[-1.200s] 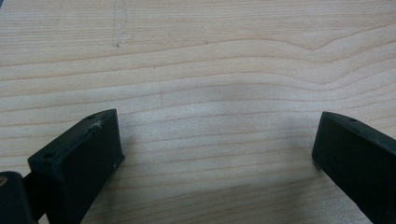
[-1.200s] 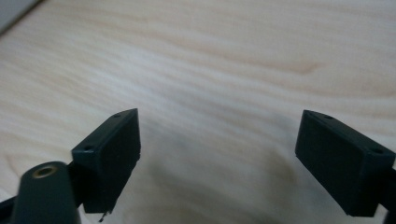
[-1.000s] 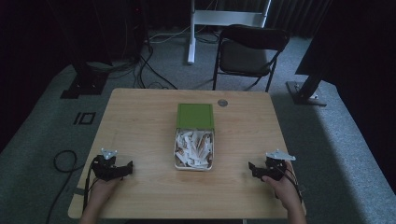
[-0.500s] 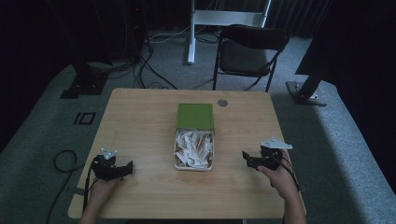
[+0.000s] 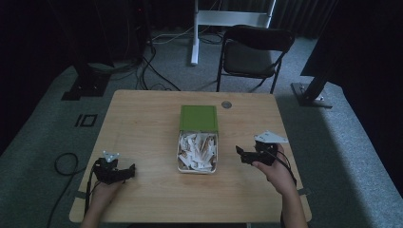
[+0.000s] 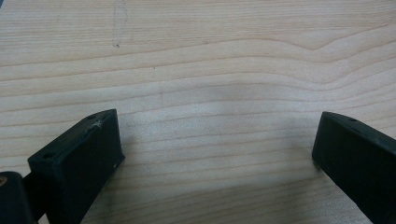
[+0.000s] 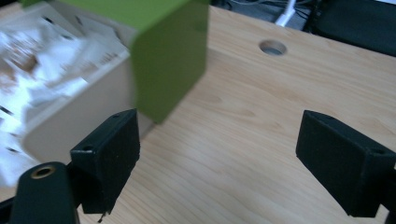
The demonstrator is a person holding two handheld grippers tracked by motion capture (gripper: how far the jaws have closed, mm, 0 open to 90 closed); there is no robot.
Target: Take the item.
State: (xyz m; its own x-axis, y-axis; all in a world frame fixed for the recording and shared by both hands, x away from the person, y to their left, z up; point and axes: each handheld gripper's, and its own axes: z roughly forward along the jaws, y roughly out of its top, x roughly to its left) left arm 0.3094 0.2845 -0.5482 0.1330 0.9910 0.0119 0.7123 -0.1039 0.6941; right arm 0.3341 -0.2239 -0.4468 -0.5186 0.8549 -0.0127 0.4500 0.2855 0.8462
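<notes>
A box [image 5: 198, 152] of white paper packets [image 5: 196, 151] lies at the middle of the tabletop [image 5: 142, 118], its green lid [image 5: 198, 118] open on the side toward the far edge; it has not moved since the earlier frames. The right hand-held gripper [image 5: 243, 155] has moved: a second ago it sat close to the right edge, and it has since come inward and slightly toward the far edge, now near the box's right side without touching it. In the right gripper view its jaws stand wide apart over bare wood, the green lid just beyond the left jaw and a round hole [image 7: 272, 47] in the tabletop farther off. The left hand-held gripper [image 5: 127, 170] stays near the near left corner, its jaws spread wide with nothing between them.
</notes>
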